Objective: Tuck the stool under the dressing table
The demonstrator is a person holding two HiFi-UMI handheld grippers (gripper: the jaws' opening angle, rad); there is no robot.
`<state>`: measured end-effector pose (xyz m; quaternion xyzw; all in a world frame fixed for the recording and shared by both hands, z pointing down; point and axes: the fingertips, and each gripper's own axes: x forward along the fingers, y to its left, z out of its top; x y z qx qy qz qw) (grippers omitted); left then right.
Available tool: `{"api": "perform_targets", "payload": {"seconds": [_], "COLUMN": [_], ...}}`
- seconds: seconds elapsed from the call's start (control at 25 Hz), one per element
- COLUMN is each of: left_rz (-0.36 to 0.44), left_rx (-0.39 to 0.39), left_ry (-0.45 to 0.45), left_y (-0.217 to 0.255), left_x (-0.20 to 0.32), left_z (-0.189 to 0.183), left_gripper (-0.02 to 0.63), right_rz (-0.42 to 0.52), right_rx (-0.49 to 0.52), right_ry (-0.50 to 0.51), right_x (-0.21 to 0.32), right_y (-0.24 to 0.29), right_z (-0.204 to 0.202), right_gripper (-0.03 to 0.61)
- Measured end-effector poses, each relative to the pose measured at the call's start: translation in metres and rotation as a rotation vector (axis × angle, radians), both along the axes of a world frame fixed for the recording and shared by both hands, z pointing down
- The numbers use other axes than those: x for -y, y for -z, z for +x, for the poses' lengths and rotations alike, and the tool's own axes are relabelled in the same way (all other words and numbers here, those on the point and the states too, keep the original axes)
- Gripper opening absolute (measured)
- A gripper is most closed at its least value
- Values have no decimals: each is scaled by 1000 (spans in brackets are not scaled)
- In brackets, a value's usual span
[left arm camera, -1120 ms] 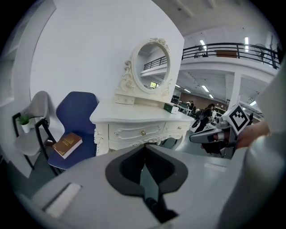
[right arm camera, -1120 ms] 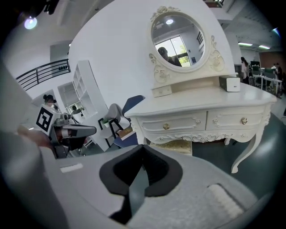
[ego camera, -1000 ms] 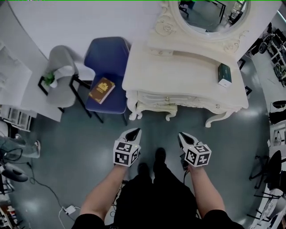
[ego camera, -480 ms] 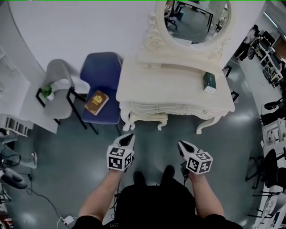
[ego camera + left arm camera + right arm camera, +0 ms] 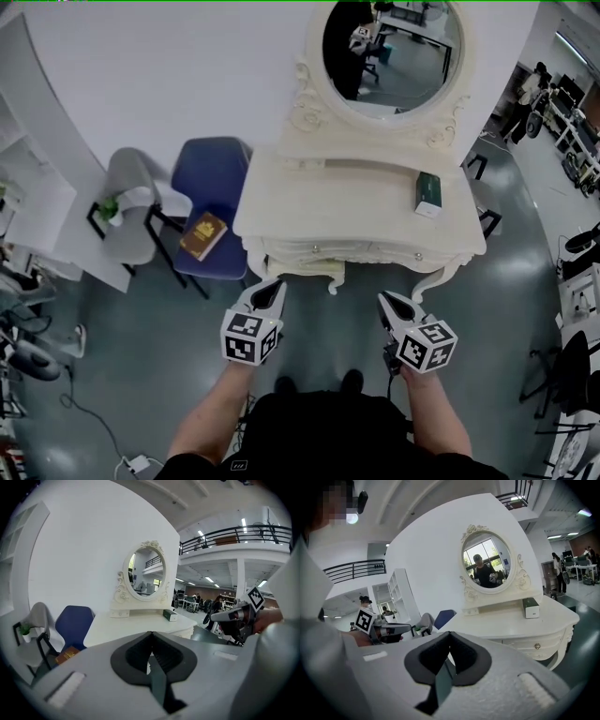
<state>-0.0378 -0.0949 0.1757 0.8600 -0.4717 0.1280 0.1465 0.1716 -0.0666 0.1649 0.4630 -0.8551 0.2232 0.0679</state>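
Our L gripper [image 5: 272, 287] & R gripper [image 5: 385, 300] both have jaws closed tight, nothing btwn them, near the dressing table [image 5: 347, 206] front. Stool [image 5: 302, 272] sits tucked under its left part, only an edge showing.

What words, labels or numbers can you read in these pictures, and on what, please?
None can be read.
Brown book on the blue chair: gold cover print, too small to read.
Dark box on the dressing table: any print too small to read.
Left tool and right tool: square markers only, no letters.
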Motion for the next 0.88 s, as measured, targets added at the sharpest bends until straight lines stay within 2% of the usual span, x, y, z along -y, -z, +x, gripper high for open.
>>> {"api": "perform_targets", "payload": {"seconds": [0.4, 0.6, 0.76, 0.88], "left_rz": [84, 117, 142, 159], "left_rx": [11, -8, -37, -28], "left_ry": [59, 97, 93, 74], "left_y": [53, 70, 87, 98], "left_x": [2, -1, -1, 4], "left_z": [76, 107, 121, 123], "left_gripper": [17, 17, 17, 17], "right_rz": [95, 122, 161, 192], "right_rx": [71, 53, 48, 50], "right_ry": [101, 151, 148, 123], "right_x": [10, 10, 12, 18], "right_y": [48, 60, 75, 91], "right_z": [74, 102, 110, 112], "right_gripper": [2, 2, 2, 2]}}
